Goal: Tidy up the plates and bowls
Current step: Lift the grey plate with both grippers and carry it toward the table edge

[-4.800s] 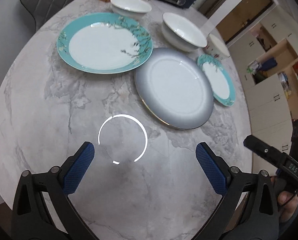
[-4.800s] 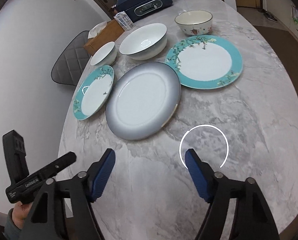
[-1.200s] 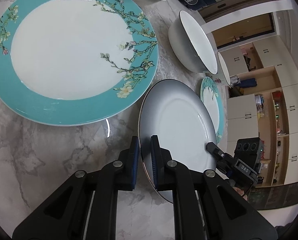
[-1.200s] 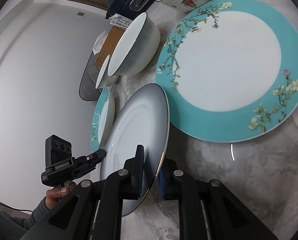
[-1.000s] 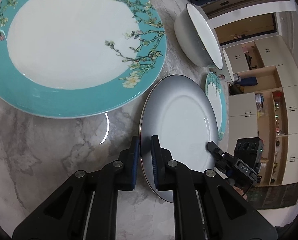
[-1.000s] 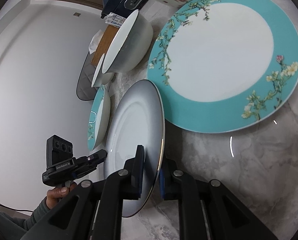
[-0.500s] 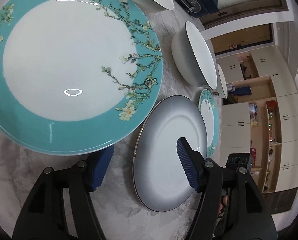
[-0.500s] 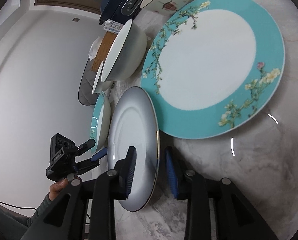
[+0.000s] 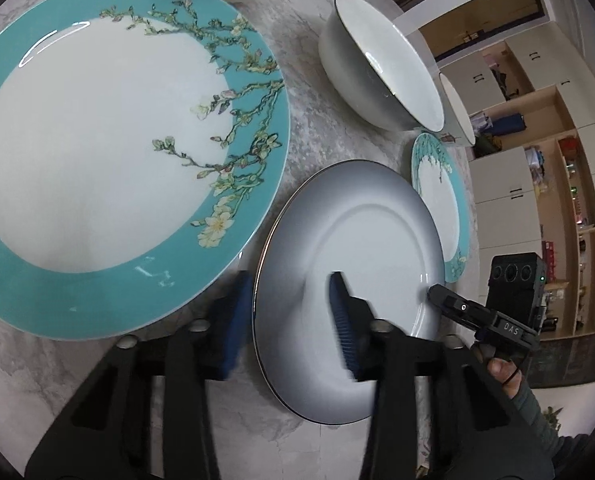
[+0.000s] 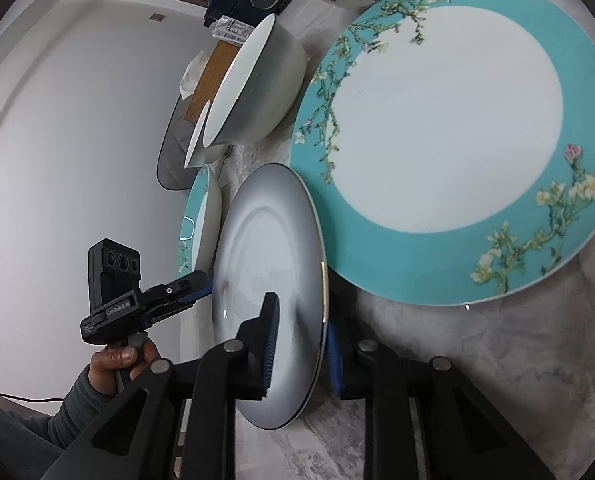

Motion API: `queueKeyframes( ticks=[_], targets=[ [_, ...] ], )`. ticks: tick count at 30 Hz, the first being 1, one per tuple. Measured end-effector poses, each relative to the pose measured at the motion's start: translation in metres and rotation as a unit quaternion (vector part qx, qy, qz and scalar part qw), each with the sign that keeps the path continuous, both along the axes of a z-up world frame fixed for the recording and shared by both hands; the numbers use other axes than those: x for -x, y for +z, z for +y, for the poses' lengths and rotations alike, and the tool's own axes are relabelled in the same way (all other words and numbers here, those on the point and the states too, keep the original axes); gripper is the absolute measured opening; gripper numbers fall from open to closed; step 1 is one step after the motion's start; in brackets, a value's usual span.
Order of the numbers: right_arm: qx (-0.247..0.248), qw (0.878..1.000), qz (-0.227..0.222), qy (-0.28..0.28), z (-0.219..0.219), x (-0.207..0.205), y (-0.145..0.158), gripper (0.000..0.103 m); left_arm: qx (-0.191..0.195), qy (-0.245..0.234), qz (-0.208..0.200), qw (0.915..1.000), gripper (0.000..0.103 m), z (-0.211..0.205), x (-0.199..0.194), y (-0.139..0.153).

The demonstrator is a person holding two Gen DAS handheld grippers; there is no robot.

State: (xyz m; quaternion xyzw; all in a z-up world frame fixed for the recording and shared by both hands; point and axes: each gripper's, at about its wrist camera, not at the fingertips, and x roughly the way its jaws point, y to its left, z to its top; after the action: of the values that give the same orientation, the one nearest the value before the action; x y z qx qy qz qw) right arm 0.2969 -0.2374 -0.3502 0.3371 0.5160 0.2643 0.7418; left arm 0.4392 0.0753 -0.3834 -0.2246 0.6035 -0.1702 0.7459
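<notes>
With both grippers straddling opposite rims of the grey plate [image 9: 361,232], the left gripper [image 9: 287,320] and right gripper [image 10: 301,344] have their fingers apart, not clamped, and the plate lies on the worktop [image 9: 309,92] between two teal plates. To lift it well, I'd close both evenly on the rim and raise it level. Room is tight: the big teal plate [image 9: 97,140] sits just beside one edge, the small teal plate [image 9: 441,200] beside the other, and the white bowl [image 9: 377,76] is near.
</notes>
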Motion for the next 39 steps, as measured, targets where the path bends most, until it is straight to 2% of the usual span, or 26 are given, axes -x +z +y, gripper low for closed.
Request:
queueKeyframes(
  ticks=[1, 2, 4, 8, 15, 18, 27, 39],
  targets=[
    [-0.004, 1.000, 0.003, -0.004, -0.002, 0.000, -0.002, 0.015, -0.001, 0.001, 0.003, 1.0000, 0.017, 0.002, -0.001, -0.002],
    [-0.008, 1.000, 0.005, -0.007, -0.001, -0.001, -0.003, 0.013, -0.002, 0.002, 0.005, 1.0000, 0.015, 0.006, -0.001, -0.004],
    [-0.007, 1.000, 0.005, -0.003, -0.001, 0.001, -0.003, 0.015, 0.006, -0.006, 0.011, 0.9999, 0.015, 0.010, -0.002, -0.006],
    [-0.006, 1.000, 0.005, -0.001, -0.003, 0.003, -0.002, 0.015, -0.010, -0.035, 0.021, 0.9991, 0.015, 0.009, -0.002, -0.002],
    [0.005, 1.000, -0.003, 0.001, -0.003, 0.006, 0.003, 0.016, 0.004, -0.051, 0.046, 0.9976, 0.014, 0.010, -0.005, -0.006],
    [0.008, 1.000, -0.004, 0.004, -0.004, 0.007, 0.002, 0.016, 0.002, -0.060, 0.044, 0.9972, 0.014, 0.007, -0.005, -0.007],
    [0.025, 1.000, -0.005, -0.002, -0.003, 0.009, 0.008, 0.017, 0.019, -0.046, 0.032, 0.9982, 0.011, 0.006, 0.006, -0.007],
    [0.039, 0.999, -0.019, -0.003, 0.000, 0.020, 0.017, 0.018, 0.026, -0.037, 0.010, 0.9989, 0.010, 0.002, 0.015, 0.007]
  ],
)
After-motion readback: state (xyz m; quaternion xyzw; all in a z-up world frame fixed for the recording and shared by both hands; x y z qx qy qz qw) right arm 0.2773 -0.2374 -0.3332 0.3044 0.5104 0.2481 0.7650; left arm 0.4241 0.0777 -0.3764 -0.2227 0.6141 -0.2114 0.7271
